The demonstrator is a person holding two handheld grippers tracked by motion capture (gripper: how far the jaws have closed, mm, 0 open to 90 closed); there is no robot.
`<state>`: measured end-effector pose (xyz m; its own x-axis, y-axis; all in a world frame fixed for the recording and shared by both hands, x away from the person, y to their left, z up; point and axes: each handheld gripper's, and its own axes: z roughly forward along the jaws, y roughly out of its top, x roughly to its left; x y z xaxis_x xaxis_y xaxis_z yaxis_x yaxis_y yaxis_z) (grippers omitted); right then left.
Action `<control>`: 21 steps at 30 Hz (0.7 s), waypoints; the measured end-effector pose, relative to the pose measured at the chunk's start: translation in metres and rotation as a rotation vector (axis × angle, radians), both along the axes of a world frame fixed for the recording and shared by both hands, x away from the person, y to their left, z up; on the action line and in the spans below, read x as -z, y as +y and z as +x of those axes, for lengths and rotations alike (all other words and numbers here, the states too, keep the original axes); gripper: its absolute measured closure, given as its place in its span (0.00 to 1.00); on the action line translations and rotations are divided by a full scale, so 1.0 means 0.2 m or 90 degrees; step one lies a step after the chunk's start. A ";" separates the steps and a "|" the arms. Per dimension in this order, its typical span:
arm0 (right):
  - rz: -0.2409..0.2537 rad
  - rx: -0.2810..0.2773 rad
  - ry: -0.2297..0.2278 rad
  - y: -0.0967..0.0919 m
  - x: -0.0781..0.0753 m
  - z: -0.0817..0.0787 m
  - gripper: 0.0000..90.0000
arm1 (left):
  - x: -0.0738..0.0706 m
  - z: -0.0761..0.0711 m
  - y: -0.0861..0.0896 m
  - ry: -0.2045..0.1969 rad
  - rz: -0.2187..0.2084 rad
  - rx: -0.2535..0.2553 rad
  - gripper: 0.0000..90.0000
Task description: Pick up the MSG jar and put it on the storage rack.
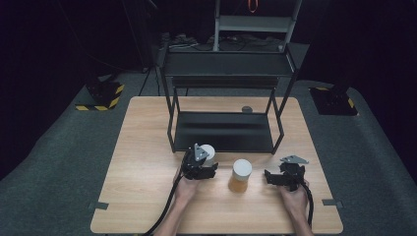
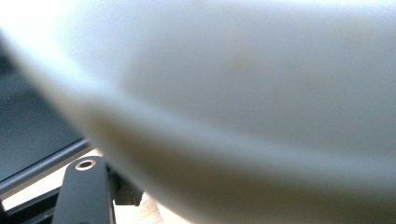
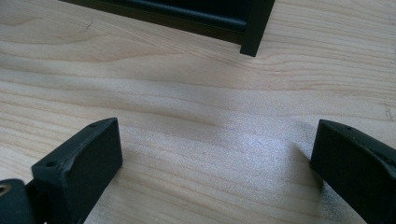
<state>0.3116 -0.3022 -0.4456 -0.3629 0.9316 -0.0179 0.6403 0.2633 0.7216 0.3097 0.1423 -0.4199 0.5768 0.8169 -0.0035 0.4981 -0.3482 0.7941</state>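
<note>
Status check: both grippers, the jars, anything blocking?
Left gripper shut on white-lidded jar, by the shelf rack. Right gripper open above bare table. Amber jar stands free between them. Nothing blocking.

floor: grey carpet around me | furniture: light wooden table, black metal two-tier shelf rack | walls: dark | floor markers: yellow-black striped

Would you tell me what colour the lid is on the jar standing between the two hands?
White lid, clearest in the high view.
</note>
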 end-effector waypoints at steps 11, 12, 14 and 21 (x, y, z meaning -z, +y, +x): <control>0.000 0.000 0.000 0.00 0.00 0.00 0.02 | -0.05 0.02 -0.02 0.016 0.020 0.007 0.34; 0.000 0.000 0.000 0.00 0.00 0.00 0.02 | -0.06 0.02 -0.02 0.015 0.021 0.008 0.34; 0.000 0.000 0.000 0.00 0.00 0.00 0.02 | -0.08 0.03 -0.01 0.018 0.015 0.010 0.34; 0.000 0.000 0.000 0.00 0.00 0.00 0.02 | -0.18 0.07 0.00 0.031 0.002 0.021 0.34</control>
<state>0.3116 -0.3022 -0.4455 -0.3629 0.9317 -0.0183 0.6403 0.2635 0.7215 0.3230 0.1431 -0.3840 0.6019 0.7980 -0.0306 0.5251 -0.3666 0.7681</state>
